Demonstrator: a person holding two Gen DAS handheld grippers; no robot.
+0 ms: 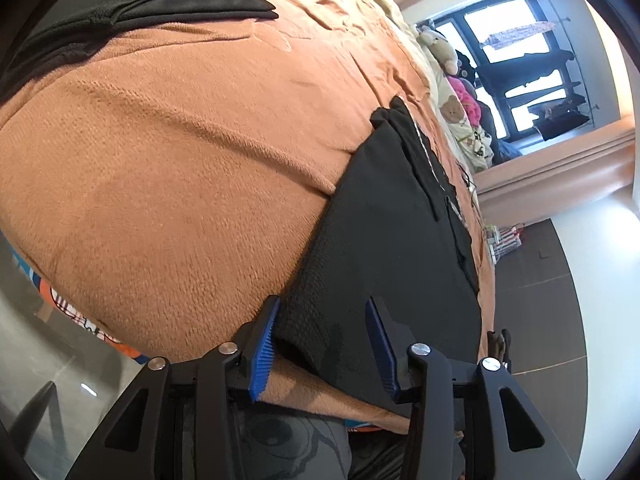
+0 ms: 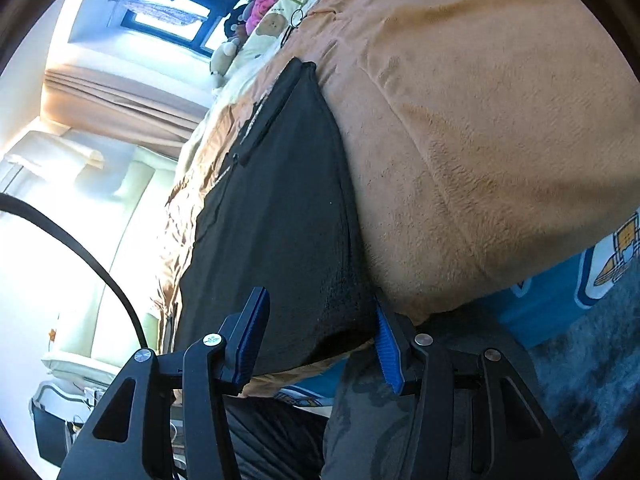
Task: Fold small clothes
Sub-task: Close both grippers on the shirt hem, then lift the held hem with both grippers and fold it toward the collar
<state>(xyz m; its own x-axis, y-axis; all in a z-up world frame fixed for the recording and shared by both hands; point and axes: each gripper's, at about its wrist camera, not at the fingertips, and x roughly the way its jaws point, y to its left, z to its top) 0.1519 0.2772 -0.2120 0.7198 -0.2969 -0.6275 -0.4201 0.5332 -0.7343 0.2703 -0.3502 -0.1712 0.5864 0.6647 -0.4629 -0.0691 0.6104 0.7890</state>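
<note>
A black garment (image 1: 384, 232) lies flat on the orange blanket (image 1: 168, 168), running from the bed's near edge toward the pillows. My left gripper (image 1: 322, 302) stands open over one near corner; the cloth's edge lies between its blue pads (image 1: 262, 344), which do not pinch it. In the right wrist view the same garment (image 2: 280, 208) fills the middle. My right gripper (image 2: 319, 302) is open around the other near corner, where the hem sags over the blanket (image 2: 500, 140) edge between its fingers (image 2: 386, 352).
Folded black clothes (image 1: 120, 0) are stacked on the blanket at the far side. Soft toys (image 1: 440, 48) and pillows crowd the bed's head below the window (image 1: 512, 36). A blue patterned sheet (image 2: 560, 300) shows under the blanket. A person's grey trousers (image 2: 360, 420) are close below the grippers.
</note>
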